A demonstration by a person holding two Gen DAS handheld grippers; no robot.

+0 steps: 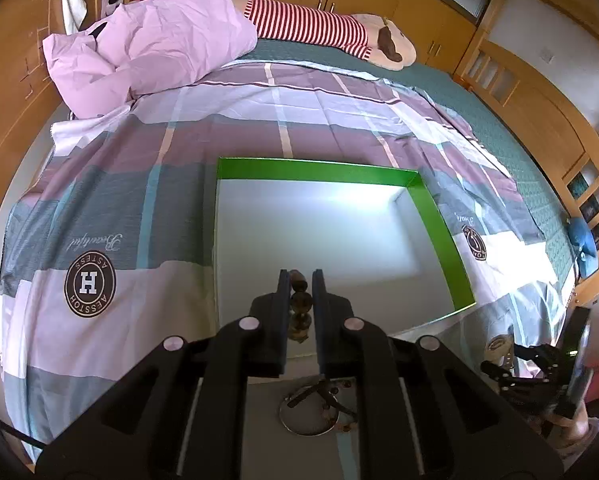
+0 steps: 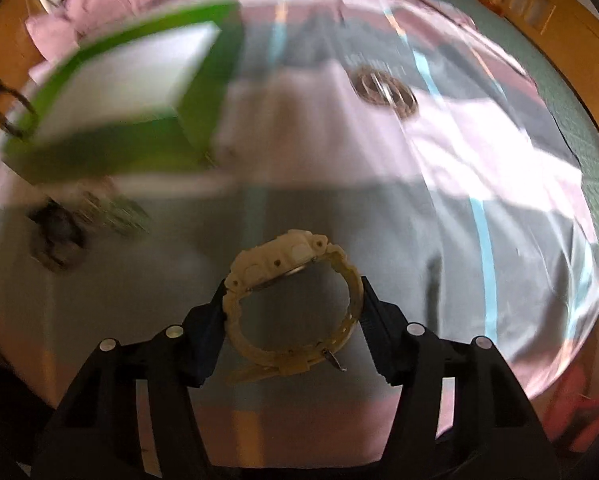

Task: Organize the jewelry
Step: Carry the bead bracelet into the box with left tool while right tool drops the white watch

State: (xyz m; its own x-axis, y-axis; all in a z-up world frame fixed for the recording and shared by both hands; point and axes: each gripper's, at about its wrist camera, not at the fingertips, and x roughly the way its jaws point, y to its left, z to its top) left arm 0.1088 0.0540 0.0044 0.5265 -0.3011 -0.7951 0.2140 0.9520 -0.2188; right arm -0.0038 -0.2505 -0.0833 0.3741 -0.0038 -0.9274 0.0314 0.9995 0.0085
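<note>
My left gripper (image 1: 300, 280) is shut on a dark beaded bracelet (image 1: 300, 304) and holds it over the near part of the green box (image 1: 439, 216) with a white inside. My right gripper (image 2: 293, 292) is shut on a cream plastic watch (image 2: 287, 304), held by its strap above the bedspread. The green box also shows in the right wrist view (image 2: 203, 92), up and to the left, blurred. The right gripper also shows in the left wrist view (image 1: 539, 376) at the lower right.
The checked bedspread (image 1: 139, 184) covers the bed. A silver ring-like piece (image 1: 311, 412) lies under my left gripper. Blurred dark jewelry (image 2: 59, 236) lies left of the watch. A pink pillow (image 1: 155, 40) and a striped plush toy (image 1: 319, 28) lie at the far end.
</note>
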